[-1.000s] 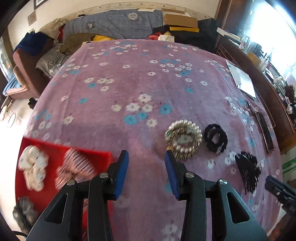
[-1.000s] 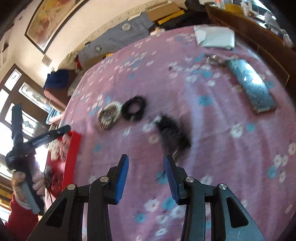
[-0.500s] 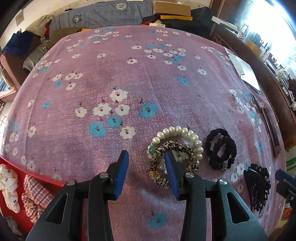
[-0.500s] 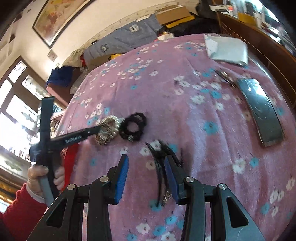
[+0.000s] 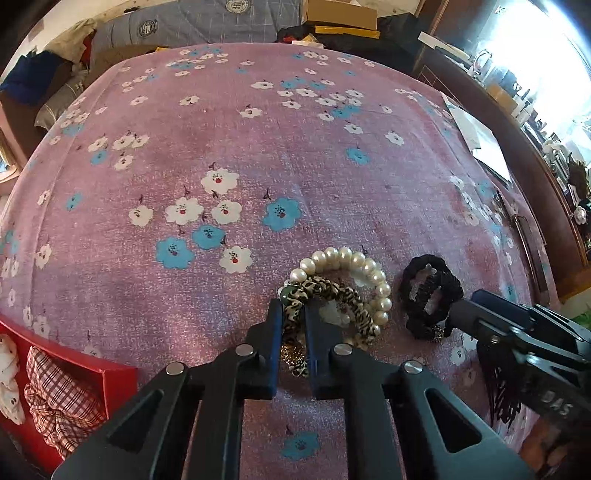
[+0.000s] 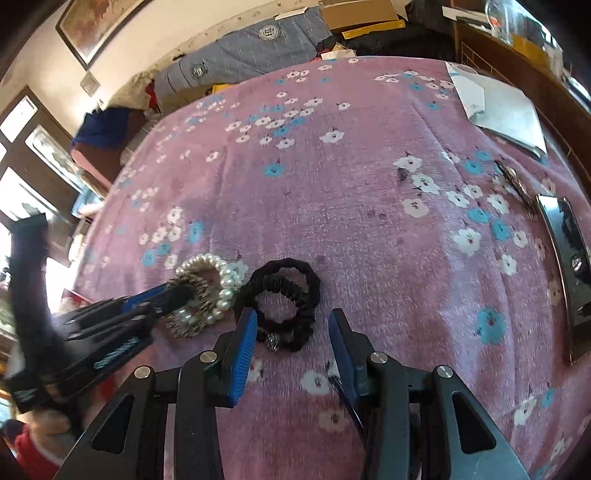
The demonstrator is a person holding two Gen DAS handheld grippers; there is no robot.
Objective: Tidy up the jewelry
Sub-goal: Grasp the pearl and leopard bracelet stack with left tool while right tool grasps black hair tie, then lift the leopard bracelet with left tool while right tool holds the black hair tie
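Each camera sits behind its own hand-held gripper, looking forward and down along the fingers, close above the flowered surface (image 5: 258, 155). Both views share the pearl bracelet (image 5: 354, 266) and black scrunchies (image 6: 284, 295) just ahead, and each catches the other hand-held gripper alongside.

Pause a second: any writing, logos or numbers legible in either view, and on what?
"DAS": faint, cut-off letters on the right gripper body, seen in the left wrist view; I'm not sure of them.
Round emblems on the blue quilt: too small to read.
Label on the left gripper handle, seen in the right wrist view: blurred.
No other text shows.
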